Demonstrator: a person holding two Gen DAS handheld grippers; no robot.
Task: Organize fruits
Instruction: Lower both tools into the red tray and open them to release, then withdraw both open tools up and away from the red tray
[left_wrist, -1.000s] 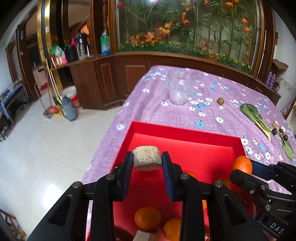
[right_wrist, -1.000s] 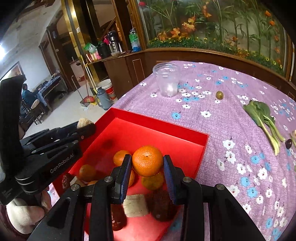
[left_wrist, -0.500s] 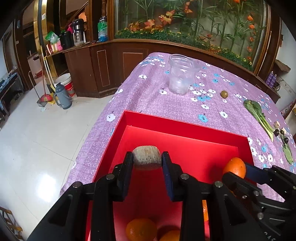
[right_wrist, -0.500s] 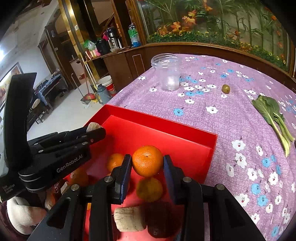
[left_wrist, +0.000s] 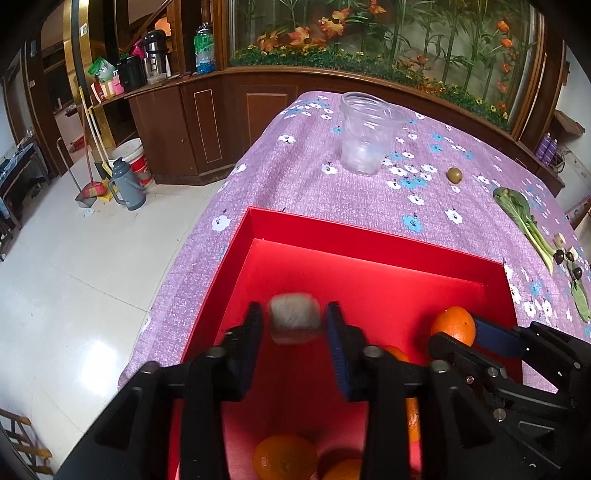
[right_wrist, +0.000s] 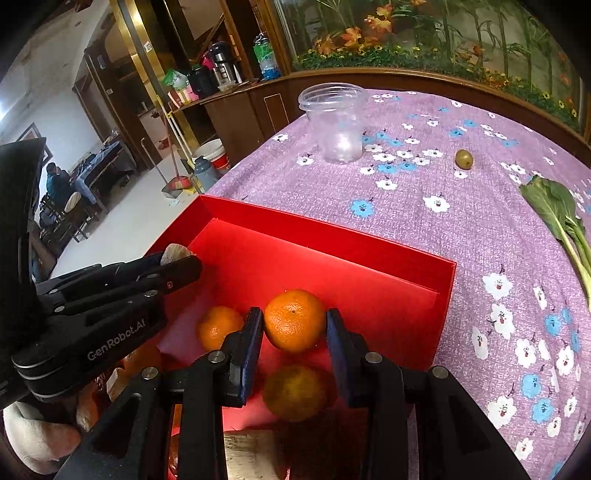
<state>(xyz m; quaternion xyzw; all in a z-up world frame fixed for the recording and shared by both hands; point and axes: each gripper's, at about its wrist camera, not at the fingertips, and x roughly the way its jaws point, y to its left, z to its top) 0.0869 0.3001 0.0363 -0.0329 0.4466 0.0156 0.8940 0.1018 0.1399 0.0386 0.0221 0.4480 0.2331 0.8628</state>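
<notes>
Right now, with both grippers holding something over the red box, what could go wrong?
The pale chunk looks blurred and loose between the left gripper fingers, so it may drop. The right gripper pinches only the orange's sides; it could slip onto fruit below. The two grippers sit close and might collide.

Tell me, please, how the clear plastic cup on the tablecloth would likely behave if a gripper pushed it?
The clear plastic cup looks thin-walled and empty, so probably light. Standing upright and tall on the soft tablecloth, it may tip rather than slide. Its walls would likely flex.
</notes>
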